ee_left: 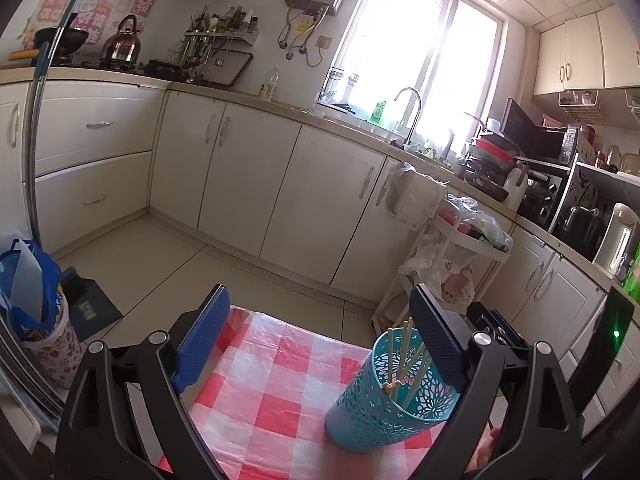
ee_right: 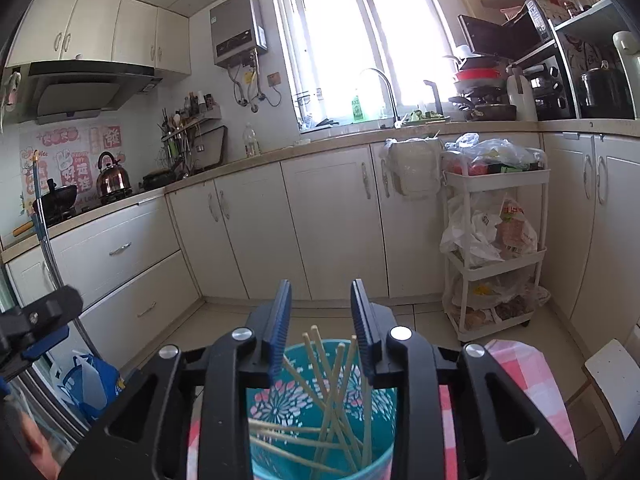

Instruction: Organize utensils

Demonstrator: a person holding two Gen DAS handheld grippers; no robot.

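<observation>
A teal perforated utensil holder (ee_left: 390, 396) stands on a pink-and-white checked tablecloth (ee_left: 280, 392) with several wooden chopsticks (ee_left: 408, 354) in it. My left gripper (ee_left: 320, 332) is open wide and empty, above the cloth; its right finger is beside the holder's rim. My right gripper (ee_right: 322, 322) is directly over the holder (ee_right: 324, 412), its jaws apart and nothing between the pads. The chopsticks (ee_right: 336, 396) lean inside the holder below the fingers. The right gripper also shows behind the holder in the left wrist view (ee_left: 496, 332).
White kitchen cabinets (ee_right: 260, 232) run along the far walls with a sink and tap (ee_right: 384, 92) under the window. A white rolling cart with bags (ee_right: 496, 240) stands to the right. A blue bag (ee_left: 28, 292) sits on the floor at left.
</observation>
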